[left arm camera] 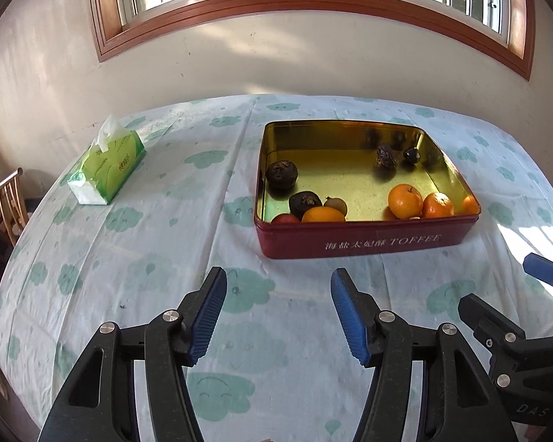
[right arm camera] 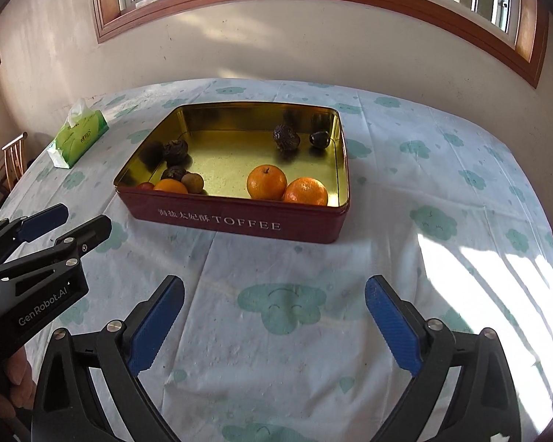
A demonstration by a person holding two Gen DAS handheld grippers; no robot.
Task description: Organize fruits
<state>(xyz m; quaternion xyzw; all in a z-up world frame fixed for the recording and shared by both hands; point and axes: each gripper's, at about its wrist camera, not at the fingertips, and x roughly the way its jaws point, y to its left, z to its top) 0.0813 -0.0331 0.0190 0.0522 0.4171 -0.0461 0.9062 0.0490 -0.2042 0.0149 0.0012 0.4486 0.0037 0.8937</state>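
Note:
A red TOFFEE tin (left arm camera: 365, 245) (right arm camera: 239, 221) with a gold inside stands on the table. It holds oranges (left arm camera: 404, 200) (right arm camera: 266, 182), dark wrinkled fruits (left arm camera: 281, 174) (right arm camera: 286, 136), a small brown fruit (left arm camera: 336, 205) (right arm camera: 192, 182) and a red fruit (left arm camera: 284, 218) (right arm camera: 145, 185). My left gripper (left arm camera: 278, 316) is open and empty, in front of the tin. My right gripper (right arm camera: 274, 326) is open and empty, also in front of the tin. Each gripper also shows in the other's view: the right (left arm camera: 497, 294), the left (right arm camera: 70, 221).
A green tissue pack (left arm camera: 107, 167) (right arm camera: 78, 138) lies at the far left of the table. The cloth (left arm camera: 166, 258) has green cloud prints. A wooden chair (left arm camera: 9, 199) stands past the left edge. The wall and window are behind the table.

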